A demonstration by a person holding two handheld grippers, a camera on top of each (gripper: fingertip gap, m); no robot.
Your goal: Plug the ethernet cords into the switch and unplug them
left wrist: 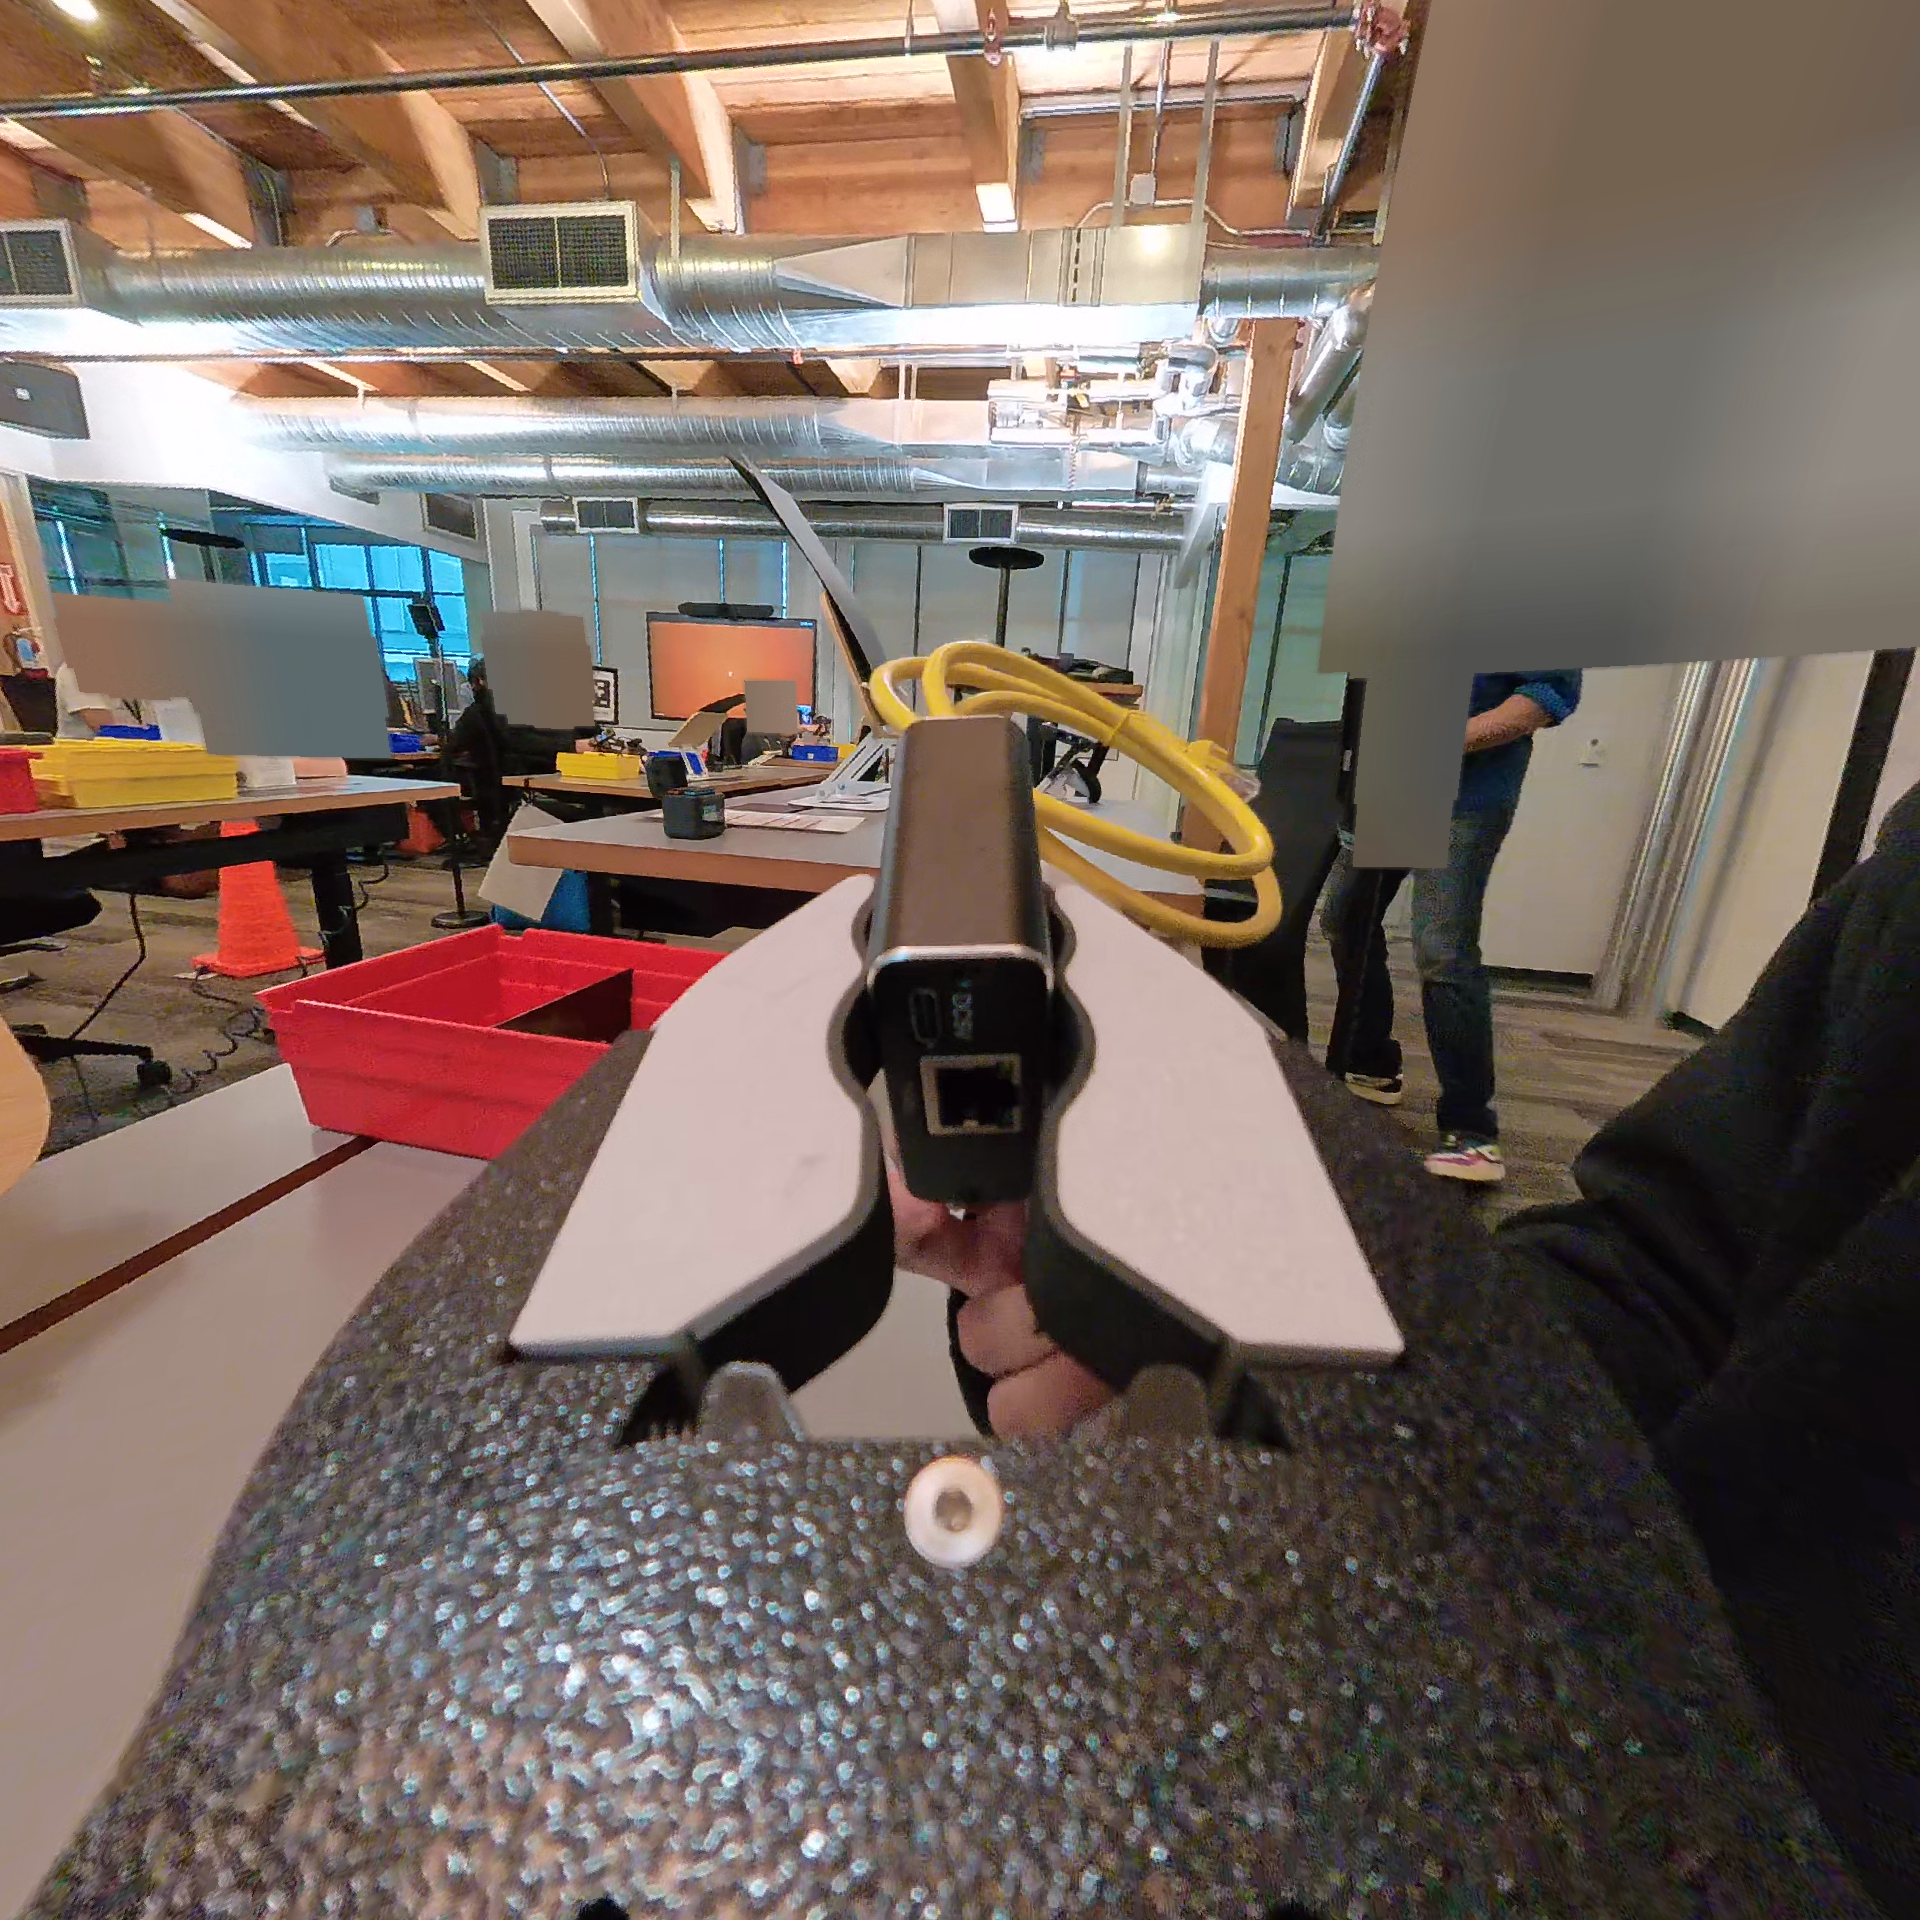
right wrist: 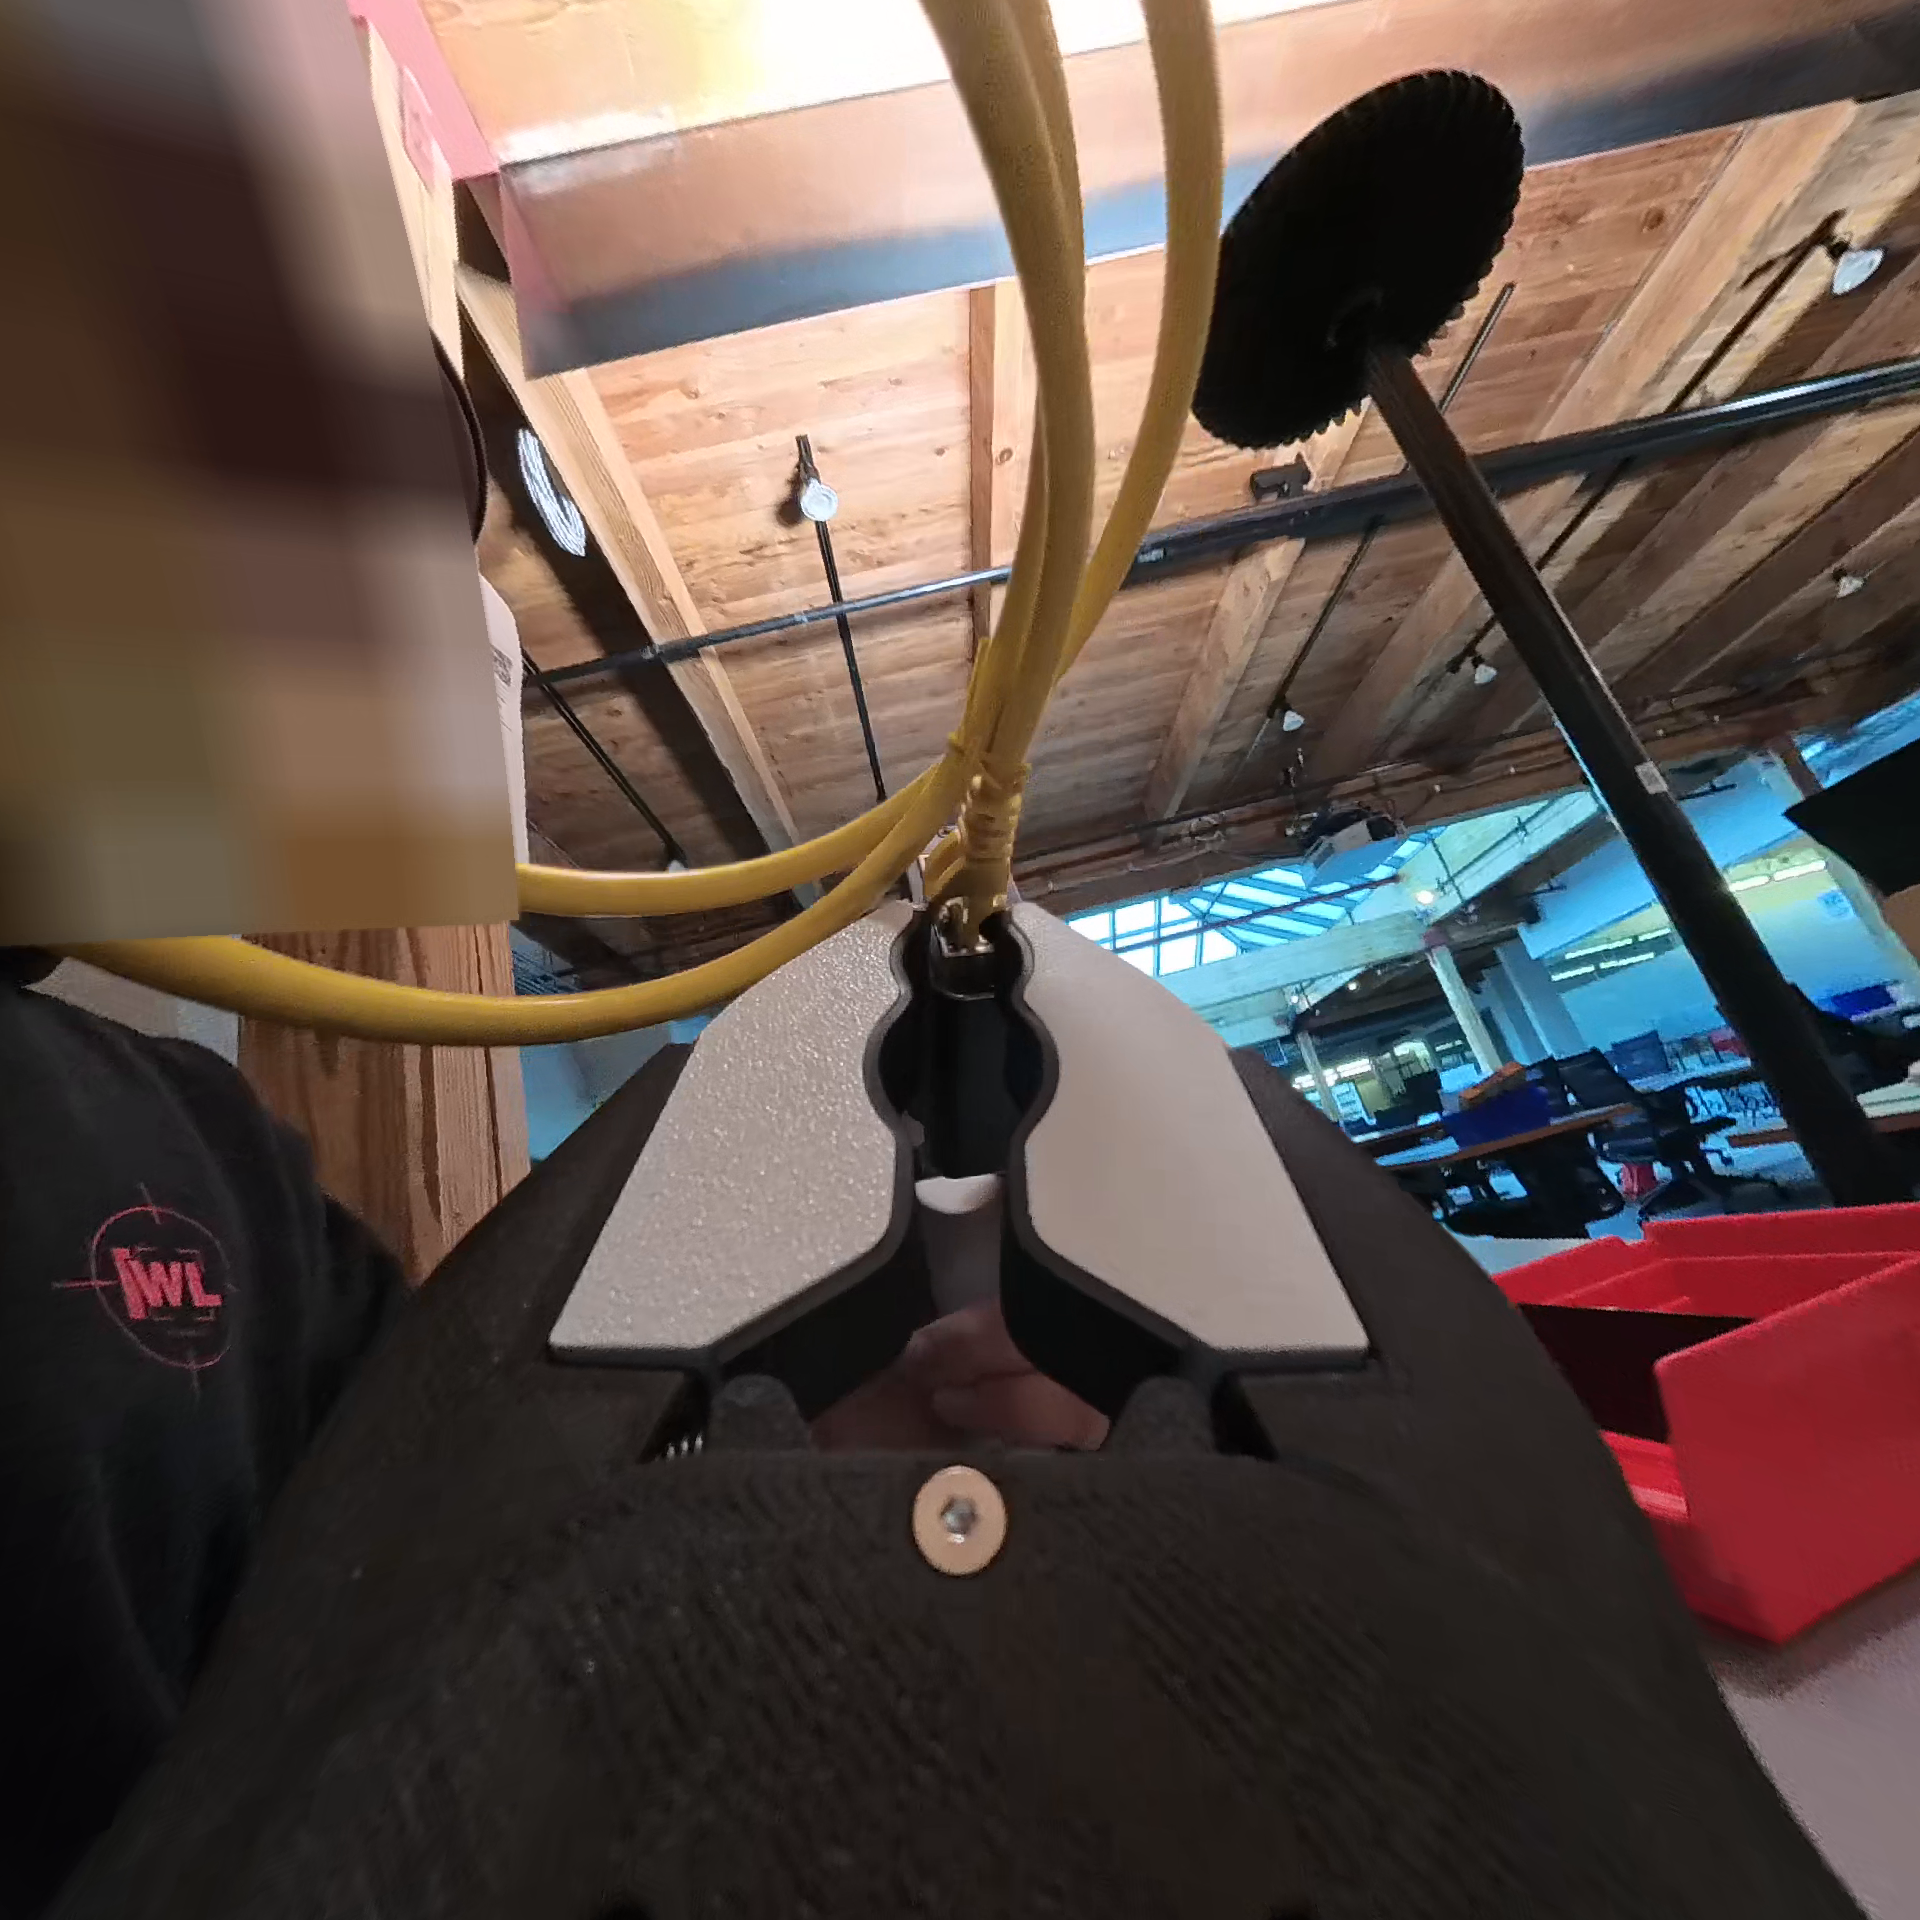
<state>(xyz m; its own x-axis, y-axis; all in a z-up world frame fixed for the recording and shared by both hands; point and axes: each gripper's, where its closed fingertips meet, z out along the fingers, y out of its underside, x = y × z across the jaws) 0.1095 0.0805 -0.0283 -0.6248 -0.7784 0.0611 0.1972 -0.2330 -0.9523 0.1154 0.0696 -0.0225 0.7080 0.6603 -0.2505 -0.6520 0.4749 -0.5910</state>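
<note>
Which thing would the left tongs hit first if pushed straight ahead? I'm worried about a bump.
Likely nothing near: the left tongs, shut on the black switch, point over open floor toward a far desk. Depth is unclear.

Each black tool (left wrist: 961, 997) has 2 pale-faced fingers (left wrist: 748, 1122), 1 screw (left wrist: 953, 1523)

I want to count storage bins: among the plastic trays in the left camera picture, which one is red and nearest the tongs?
The red tray beside the tongs; the yellow trays sit farther away.
</note>
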